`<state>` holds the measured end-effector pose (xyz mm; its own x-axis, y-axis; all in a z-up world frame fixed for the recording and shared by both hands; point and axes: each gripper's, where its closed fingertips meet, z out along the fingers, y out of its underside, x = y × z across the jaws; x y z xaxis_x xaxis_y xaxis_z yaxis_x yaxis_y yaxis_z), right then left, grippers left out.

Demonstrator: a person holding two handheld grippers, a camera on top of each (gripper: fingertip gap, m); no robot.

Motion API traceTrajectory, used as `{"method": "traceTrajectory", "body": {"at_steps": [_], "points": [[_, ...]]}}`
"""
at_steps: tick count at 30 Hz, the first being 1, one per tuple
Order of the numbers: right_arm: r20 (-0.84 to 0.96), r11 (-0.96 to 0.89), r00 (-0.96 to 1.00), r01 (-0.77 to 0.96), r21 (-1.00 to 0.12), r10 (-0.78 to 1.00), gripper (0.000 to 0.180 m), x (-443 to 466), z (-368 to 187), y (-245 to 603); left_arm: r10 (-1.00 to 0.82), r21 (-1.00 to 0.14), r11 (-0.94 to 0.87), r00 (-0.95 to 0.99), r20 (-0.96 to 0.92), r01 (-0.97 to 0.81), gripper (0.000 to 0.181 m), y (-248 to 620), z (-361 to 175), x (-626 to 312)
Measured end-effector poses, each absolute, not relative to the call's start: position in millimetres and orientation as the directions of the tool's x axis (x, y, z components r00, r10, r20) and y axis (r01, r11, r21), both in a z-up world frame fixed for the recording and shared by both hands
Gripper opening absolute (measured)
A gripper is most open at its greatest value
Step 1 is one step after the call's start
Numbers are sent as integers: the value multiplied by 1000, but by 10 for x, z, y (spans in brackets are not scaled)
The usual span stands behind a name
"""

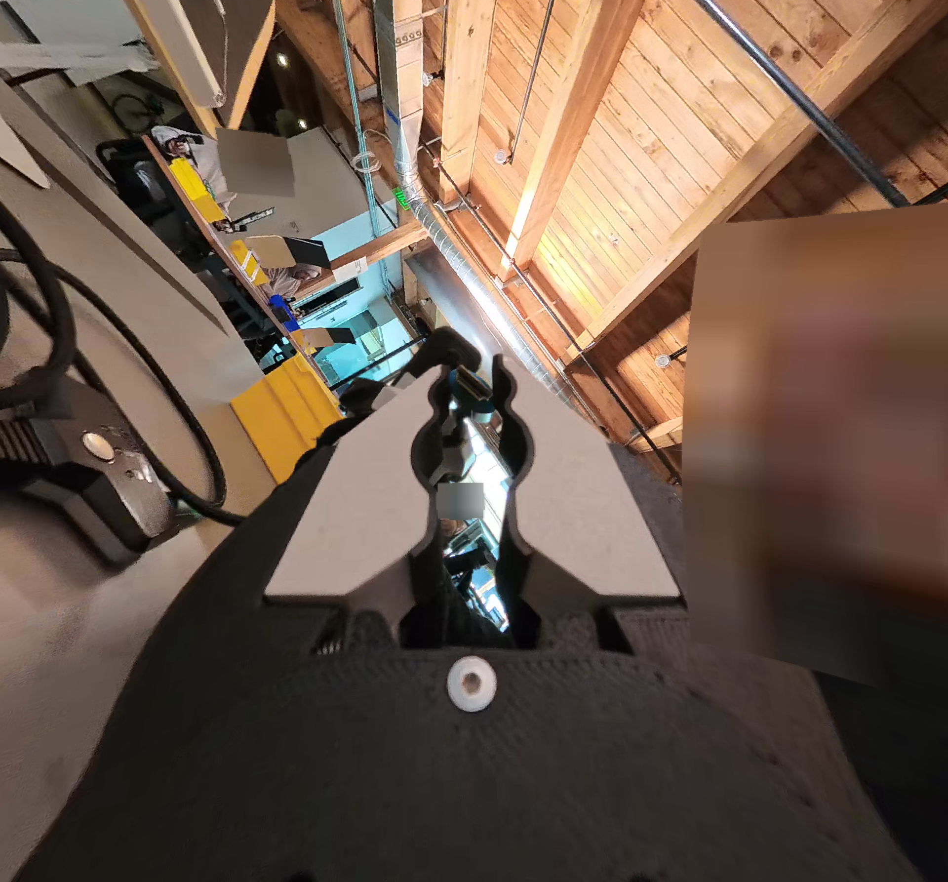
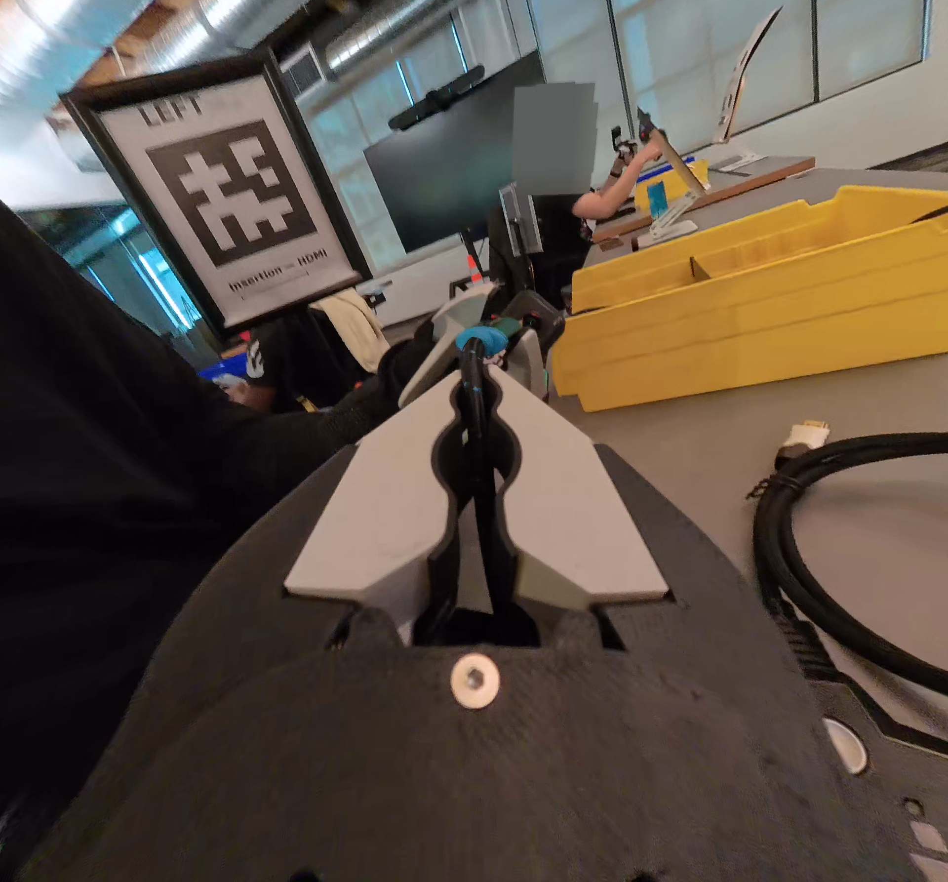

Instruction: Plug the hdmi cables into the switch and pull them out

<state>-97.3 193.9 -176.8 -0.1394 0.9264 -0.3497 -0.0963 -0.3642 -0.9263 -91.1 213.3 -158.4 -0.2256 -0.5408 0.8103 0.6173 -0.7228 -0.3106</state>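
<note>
The right tongs (image 2: 474, 383) are closed on a black HDMI cable (image 2: 476, 452), which runs up the narrow slot between the grey fingers (image 2: 390, 508) and out past their tips. Just beyond the tips the cable ends in a plug wrapped with blue tape (image 2: 482, 339), and that plug sits at the left tongs (image 2: 479, 331), seen here from the front.

In the left wrist view, the left tongs (image 1: 469, 370) stand slightly parted, and a metal HDMI plug end (image 1: 469, 383) shows between their tips; whether they clamp it I cannot tell. That view is tilted up toward a wooden ceiling (image 1: 615, 139).

On the grey counter (image 2: 667, 426), near right, a second black cable (image 2: 779, 575) lies coiled, its pale connector (image 2: 805, 434) resting beside the loop. The black switch (image 1: 97, 477) sits at the near left of the left wrist view, with cables looping around it. Stacked yellow bins (image 2: 744, 313) stand farther back on the right. A framed marker sign (image 2: 220, 195) stands at far left.
</note>
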Motion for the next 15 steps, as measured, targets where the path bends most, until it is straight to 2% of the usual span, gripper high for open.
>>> {"method": "traceTrajectory", "body": {"at_steps": [2, 5, 7, 10, 13, 15], "points": [[-298, -301, -101, -13, -953, 949, 0, -995, -1877, 1933, -547, -337, -717, -194, 814, 610, 14, 2134, -1620, -929], [-220, -219, -18, 60, -974, 975, 9, -962, -1933, 2011, -557, -357, -708, -171, 813, 610, 14, 2141, -1620, -911], [-232, -232, 20, 19, -972, 973, 24, -921, -1858, 2081, -557, -354, -700, -166, 814, 620, 13, 2170, -1625, -917], [-253, -254, 72, 6, -967, 965, 37, -898, -1835, 2141, -555, -349, -699, -166, 815, 624, 13, 2196, -1636, -933], [-163, -173, 187, 41, -984, 969, 44, -939, -1916, 2213, -542, -333, -710, -179, 821, 621, 13, 2191, -1649, -899], [-35, -55, 250, 76, -996, 967, 41, -973, -1917, 2228, -530, -313, -714, -192, 826, 627, 13, 2199, -1659, -894]]}}
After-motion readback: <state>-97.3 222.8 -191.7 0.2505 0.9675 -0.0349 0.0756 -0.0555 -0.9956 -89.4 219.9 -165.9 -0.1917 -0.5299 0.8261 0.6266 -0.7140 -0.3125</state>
